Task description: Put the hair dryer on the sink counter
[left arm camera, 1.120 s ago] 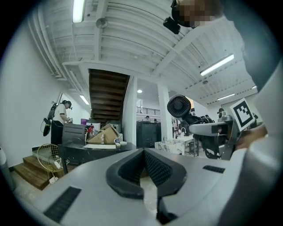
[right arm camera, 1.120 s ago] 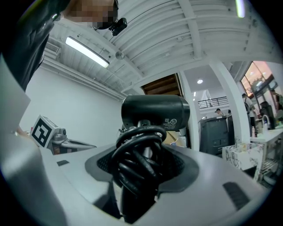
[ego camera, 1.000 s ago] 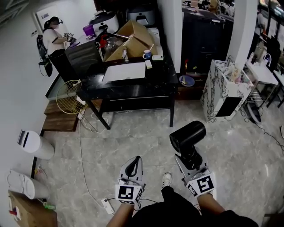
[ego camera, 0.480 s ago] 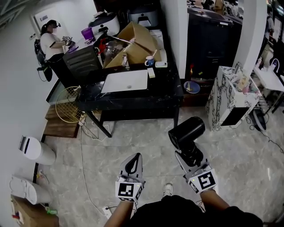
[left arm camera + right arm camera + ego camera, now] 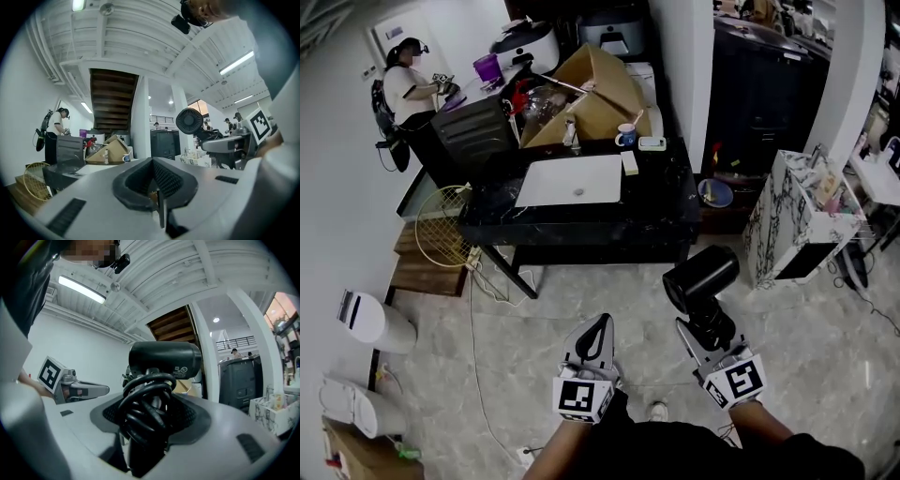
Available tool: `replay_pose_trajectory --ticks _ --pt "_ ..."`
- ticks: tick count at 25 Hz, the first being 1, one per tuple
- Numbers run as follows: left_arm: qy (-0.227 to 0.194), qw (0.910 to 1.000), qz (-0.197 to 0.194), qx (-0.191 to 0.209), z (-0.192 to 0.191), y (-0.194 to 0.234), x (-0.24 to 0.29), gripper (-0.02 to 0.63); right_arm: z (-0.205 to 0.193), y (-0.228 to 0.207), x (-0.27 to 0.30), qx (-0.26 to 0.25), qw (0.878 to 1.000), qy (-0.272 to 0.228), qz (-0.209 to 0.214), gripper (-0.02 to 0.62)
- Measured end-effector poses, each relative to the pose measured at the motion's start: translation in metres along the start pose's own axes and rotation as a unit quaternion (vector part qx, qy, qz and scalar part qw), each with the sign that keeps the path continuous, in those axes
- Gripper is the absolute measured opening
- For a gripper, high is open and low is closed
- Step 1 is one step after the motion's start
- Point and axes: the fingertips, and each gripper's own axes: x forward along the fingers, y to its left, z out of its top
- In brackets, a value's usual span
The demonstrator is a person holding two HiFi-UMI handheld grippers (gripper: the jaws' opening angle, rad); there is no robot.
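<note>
Left gripper (image 5: 596, 330) is just along for the ride, jaws pinched together with nothing in them. Right gripper (image 5: 705, 323) is clamped on the handle of the hair dryer (image 5: 701, 277), with the cord coiled round it and the barrel up. The dryer hangs over the floor, well short of the sink counter (image 5: 666, 202).

Looks like the carry step to me. I'd keep the grip firm, walk up square to the front edge, and aim for the bare black top right of the white basin (image 5: 572, 180).

Watch the floor cable (image 5: 473, 319) and the wire basket (image 5: 442, 225) on the left. A cardboard box (image 5: 600, 94) and a mug (image 5: 625, 139) crowd the back of the counter. The marble cabinet (image 5: 797, 220) stands off to the right.
</note>
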Motion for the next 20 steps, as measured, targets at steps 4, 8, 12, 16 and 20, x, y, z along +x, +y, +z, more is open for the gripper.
replay_pose_trajectory --ticks 4,8,12,16,20 --pt "0.006 0.9999 -0.012 -0.003 -0.008 0.031 0.032 -0.005 -0.001 -0.013 0.040 0.002 1.000 0.000 -0.011 0.255" --pt "0.013 0.9996 -0.027 0.003 -0.009 0.065 0.065 -0.005 0.001 -0.026 0.082 0.002 1.000 0.001 -0.026 0.255" --pt "0.014 0.9992 -0.037 0.006 -0.003 0.097 0.095 -0.005 -0.002 -0.039 0.120 0.003 0.999 0.007 -0.039 0.255" --pt "0.015 0.9987 -0.047 0.008 -0.003 0.126 0.122 -0.005 -0.006 -0.048 0.155 0.004 0.998 0.015 -0.053 0.255" --pt "0.016 0.9984 -0.054 0.009 -0.011 0.154 0.142 -0.005 -0.013 -0.054 0.187 0.009 0.998 0.015 -0.063 0.255"
